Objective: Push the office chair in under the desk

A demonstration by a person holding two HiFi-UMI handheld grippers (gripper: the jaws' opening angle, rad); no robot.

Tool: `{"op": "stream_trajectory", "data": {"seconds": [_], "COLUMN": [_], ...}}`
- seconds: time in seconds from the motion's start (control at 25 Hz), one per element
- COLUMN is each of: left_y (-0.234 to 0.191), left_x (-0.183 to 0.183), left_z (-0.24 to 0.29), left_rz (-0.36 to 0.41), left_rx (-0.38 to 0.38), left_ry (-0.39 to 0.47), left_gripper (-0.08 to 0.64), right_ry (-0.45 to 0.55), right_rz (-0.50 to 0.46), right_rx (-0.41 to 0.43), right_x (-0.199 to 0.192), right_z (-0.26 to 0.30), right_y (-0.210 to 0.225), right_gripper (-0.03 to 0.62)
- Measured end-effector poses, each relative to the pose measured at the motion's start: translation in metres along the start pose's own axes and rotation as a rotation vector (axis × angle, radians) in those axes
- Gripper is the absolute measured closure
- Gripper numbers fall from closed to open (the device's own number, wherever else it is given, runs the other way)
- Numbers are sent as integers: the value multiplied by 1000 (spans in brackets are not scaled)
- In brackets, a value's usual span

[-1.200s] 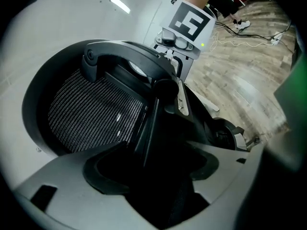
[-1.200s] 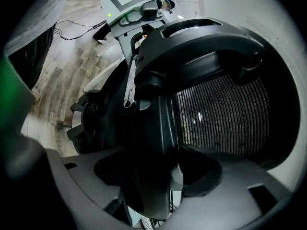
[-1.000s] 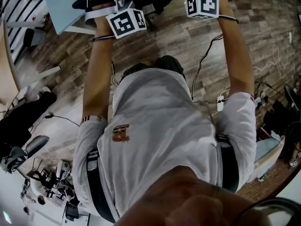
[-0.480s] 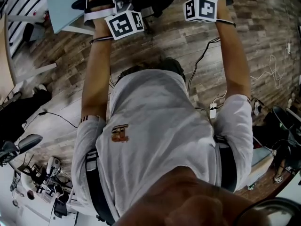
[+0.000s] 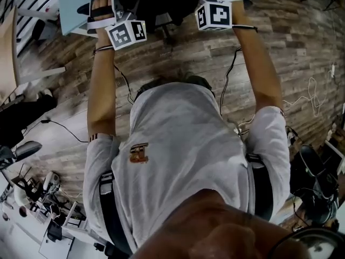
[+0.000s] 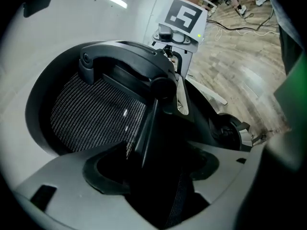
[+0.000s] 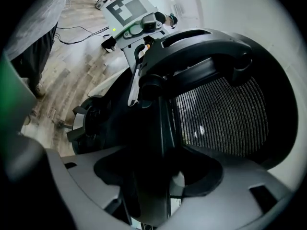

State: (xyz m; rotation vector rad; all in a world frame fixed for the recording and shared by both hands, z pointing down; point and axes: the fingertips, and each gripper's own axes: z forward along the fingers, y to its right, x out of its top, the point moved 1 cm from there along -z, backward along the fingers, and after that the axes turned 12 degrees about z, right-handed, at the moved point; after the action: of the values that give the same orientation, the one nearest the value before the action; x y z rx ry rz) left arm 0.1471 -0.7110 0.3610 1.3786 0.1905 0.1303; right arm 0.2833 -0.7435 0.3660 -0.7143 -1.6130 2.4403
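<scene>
The left hand-held gripper and right hand-held gripper are pinching the back of the office chair, probably to steer it squarely under the far tabletop.

No word, number or brand name can be read anywhere. The white cube on the left gripper and the white cube on the right gripper each bear black-and-white square code patterns, not letters. The person's light grey shirt carries a small orange-brown chest emblem, too small to make out. The black mesh-backed office chair shows no legible mark.
</scene>
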Motion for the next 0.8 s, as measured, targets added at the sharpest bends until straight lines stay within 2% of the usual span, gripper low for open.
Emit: {"op": "stream_trajectory", "data": {"seconds": [0.24, 0.36, 0.48, 0.64, 0.8], "left_y": [2, 2, -3, -16, -30], "left_x": [16, 22, 37, 65, 96], "left_z": [-17, -26, -46, -76, -103], "left_rz": [31, -17, -116, -325, -497], "left_rx": [-27, -26, -13, 26, 75], "left_ry": [-36, -60, -69, -51, -11], "left_gripper": [221, 221, 221, 221, 222], "right_ry": [34, 70, 139, 280, 420], "right_rz": [20, 47, 143, 384, 587], "right_rx": [13, 21, 36, 82, 170], "right_x": [4, 4, 6, 14, 22], "right_z": [-24, -36, -64, -109, -145], "right_y": [4, 8, 13, 21, 22], "right_gripper": [328, 328, 330, 330, 330]}}
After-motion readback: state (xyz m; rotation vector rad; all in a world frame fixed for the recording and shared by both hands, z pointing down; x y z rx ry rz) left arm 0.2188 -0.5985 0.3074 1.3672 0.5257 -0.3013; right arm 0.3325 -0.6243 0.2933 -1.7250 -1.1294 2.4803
